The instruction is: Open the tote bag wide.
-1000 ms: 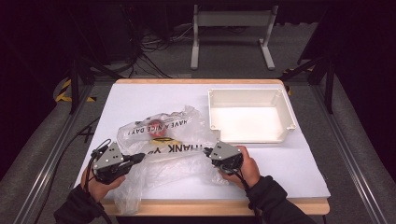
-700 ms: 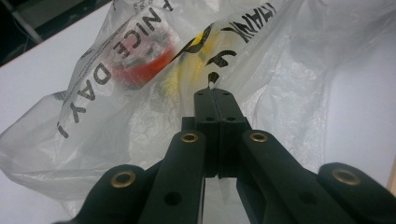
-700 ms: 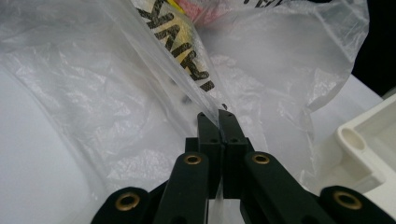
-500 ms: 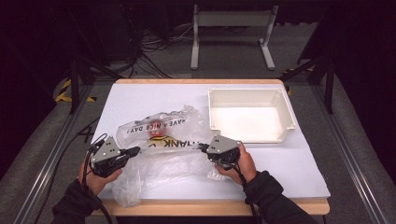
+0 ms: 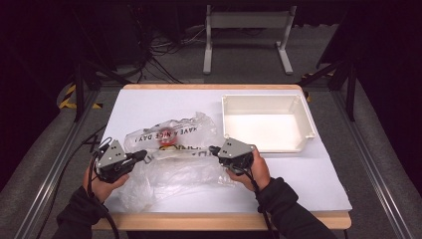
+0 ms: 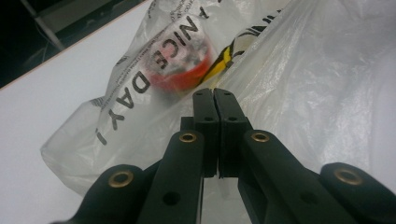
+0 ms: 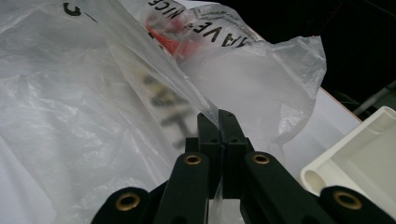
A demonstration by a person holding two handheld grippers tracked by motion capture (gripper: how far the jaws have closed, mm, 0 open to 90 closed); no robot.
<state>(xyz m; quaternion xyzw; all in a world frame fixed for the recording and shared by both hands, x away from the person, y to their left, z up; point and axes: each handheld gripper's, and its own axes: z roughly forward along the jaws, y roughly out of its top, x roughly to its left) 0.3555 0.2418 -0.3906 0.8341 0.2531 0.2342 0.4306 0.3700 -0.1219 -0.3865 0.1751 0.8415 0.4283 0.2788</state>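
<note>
A crumpled clear plastic bag (image 5: pixel 169 159) printed "HAVE A NICE DAY" lies at the middle-left of the white tabletop (image 5: pixel 308 179), with a red round thing (image 5: pixel 166 137) showing through it. The left hand-held gripper (image 5: pixel 144 155) and the right hand-held gripper (image 5: pixel 213 149) each pinch the bag's film with jaws closed. A white tray (image 5: pixel 298 107) sits to the right. Beyond are a dark floor and cables (image 5: pixel 159 55).

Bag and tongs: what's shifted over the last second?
The right tongs drew back toward the person and rose slightly, stretching the bag between them and the left tongs. Both stay pinched on the plastic. The red thing inside and the tray haven't moved.
</note>
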